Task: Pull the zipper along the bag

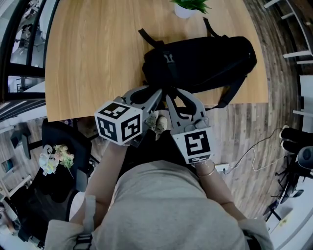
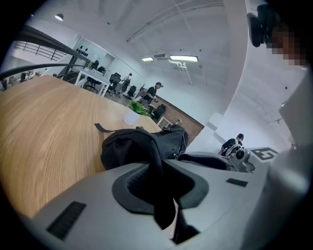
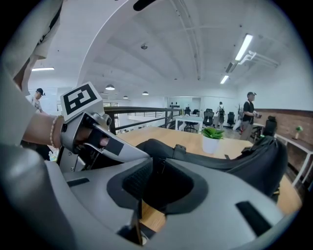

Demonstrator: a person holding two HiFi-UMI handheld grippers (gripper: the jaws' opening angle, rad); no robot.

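With grey left gripper (image 1: 156, 94) and right gripper (image 1: 170, 97) fingers clenched on near-left end of black fabric bag (image 1: 205, 61), pull rightward along its length.

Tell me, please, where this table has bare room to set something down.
The wide wooden table left of the black bag is bare, up to the far edge beside the potted plant. Crowded: the near edge, where left tool and right tool meet the bag.
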